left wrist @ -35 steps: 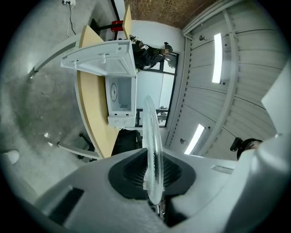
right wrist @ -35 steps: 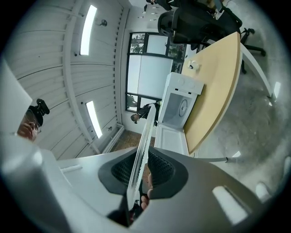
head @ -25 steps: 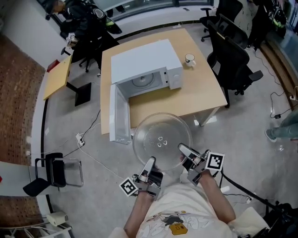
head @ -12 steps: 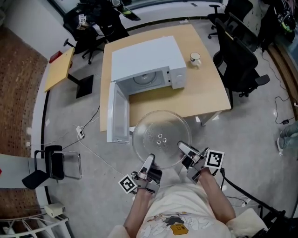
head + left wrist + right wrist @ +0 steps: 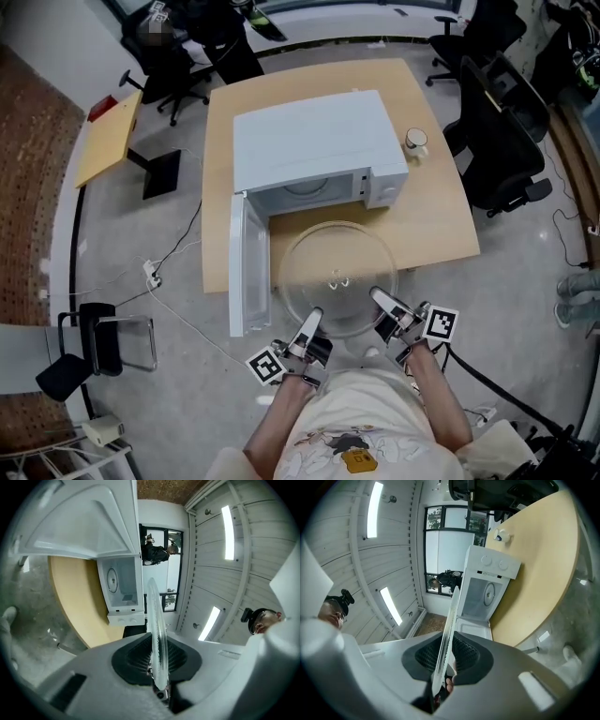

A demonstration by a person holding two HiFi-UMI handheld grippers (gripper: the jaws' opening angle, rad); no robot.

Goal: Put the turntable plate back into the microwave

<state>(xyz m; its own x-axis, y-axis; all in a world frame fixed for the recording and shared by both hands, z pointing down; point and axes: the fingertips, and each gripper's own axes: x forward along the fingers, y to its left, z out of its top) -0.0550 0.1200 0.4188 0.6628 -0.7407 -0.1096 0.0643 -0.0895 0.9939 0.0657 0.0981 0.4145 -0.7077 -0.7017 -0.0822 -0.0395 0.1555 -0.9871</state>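
The round clear glass turntable plate [image 5: 337, 279] is held level between both grippers, its far rim over the table's front edge, just in front of the white microwave [image 5: 314, 141]. The microwave's door [image 5: 247, 264] hangs open to the left and the cavity [image 5: 305, 195] faces the plate. My left gripper [image 5: 308, 336] is shut on the plate's near-left rim, and my right gripper [image 5: 386, 312] is shut on its near-right rim. In the left gripper view the plate [image 5: 154, 620] shows edge-on between the dark pads; in the right gripper view the plate [image 5: 446, 634] does too.
The wooden table [image 5: 441, 216] carries the microwave and a white mug [image 5: 415, 141] to its right. Black office chairs [image 5: 502, 141] stand on the right and at the back. A cable [image 5: 178, 281] runs over the floor on the left, near a small chair [image 5: 98, 342].
Both grippers have carried the plate forward toward the microwave. Its far rim, earlier short of the table, now reaches over the table's front edge beside the open door.
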